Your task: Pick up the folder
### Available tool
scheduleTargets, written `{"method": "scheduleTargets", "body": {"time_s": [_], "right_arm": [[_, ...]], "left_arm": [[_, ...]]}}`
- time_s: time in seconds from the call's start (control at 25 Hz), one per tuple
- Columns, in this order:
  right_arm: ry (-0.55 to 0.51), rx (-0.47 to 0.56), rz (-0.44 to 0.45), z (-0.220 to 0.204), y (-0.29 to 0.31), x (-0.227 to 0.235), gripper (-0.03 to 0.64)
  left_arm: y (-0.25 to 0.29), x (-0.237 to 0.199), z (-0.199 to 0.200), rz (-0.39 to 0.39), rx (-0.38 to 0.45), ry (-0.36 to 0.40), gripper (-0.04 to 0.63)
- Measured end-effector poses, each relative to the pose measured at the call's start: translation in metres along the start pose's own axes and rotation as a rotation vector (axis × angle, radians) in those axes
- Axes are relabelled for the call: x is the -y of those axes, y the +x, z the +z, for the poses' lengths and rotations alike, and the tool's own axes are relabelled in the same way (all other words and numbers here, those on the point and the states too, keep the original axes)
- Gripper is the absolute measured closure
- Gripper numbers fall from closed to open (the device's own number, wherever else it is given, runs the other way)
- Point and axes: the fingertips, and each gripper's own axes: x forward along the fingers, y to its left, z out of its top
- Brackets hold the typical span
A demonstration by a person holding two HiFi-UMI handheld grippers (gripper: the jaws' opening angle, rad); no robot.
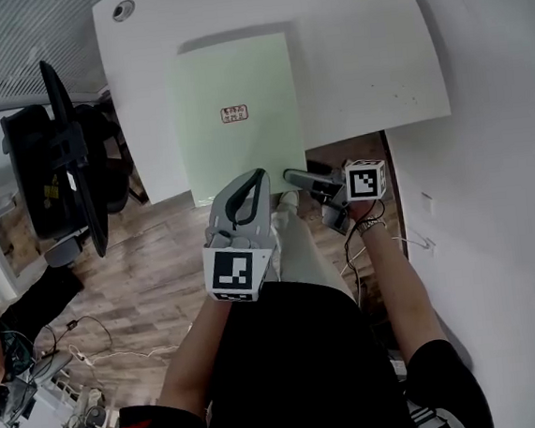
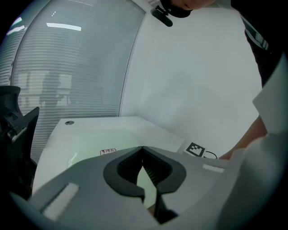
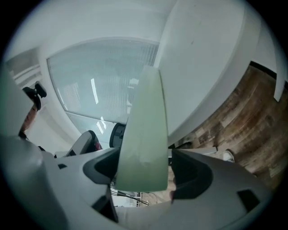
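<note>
**Folder edge sits between spread right jaws**

The green folder (image 1: 239,117) lies flat on the table (image 1: 365,48) with its near edge past the rim, so we can get a jaw under it. Only the right gripper (image 3: 144,168) view shows its jaws spread around that edge, not clamped. The left gripper (image 2: 143,150) hovers closed and empty.

A white desk (image 1: 365,48) stands on wood-plank floor (image 1: 150,267) between a white wall (image 1: 500,186) and a black chair (image 1: 59,153).
</note>
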Motion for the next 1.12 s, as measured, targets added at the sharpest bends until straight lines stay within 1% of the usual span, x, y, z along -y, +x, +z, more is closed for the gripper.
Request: {"method": "scheduleTargets", "body": {"time_s": [0.12,0.28,0.52,0.64,0.76,0.92,1.04,1.12], "right_arm": [[-0.003,-0.022,0.036,0.001,0.012,-0.005,0.295],[0.028,-0.056,0.127,-0.002,0.025,-0.013,0.295],[0.048,-0.078,0.162,-0.007,0.034,-0.016,0.296],[0.046,-0.075,0.156,-0.007,0.034,-0.016,0.298],[0.041,-0.077,0.139,-0.007,0.035,-0.015,0.314],[0.060,-0.055,0.130,-0.010,0.035,-0.018,0.331],[0.061,-0.034,0.113,-0.016,0.035,-0.022,0.333],[0.056,-0.019,0.111,-0.019,0.034,-0.026,0.334]], "left_arm": [[0.004,-0.006,0.004,-0.013,0.003,-0.006,0.591],[0.011,-0.014,0.006,-0.037,0.014,-0.012,0.591],[0.014,-0.026,0.005,-0.043,0.016,-0.019,0.591],[0.011,-0.029,0.004,-0.036,0.018,-0.022,0.591],[0.007,-0.031,0.001,-0.012,0.000,-0.058,0.591],[0.000,-0.027,0.002,0.012,0.000,-0.073,0.591],[-0.007,-0.024,0.006,0.017,0.040,-0.040,0.591],[-0.013,-0.021,0.008,0.027,0.053,-0.033,0.591]]}}
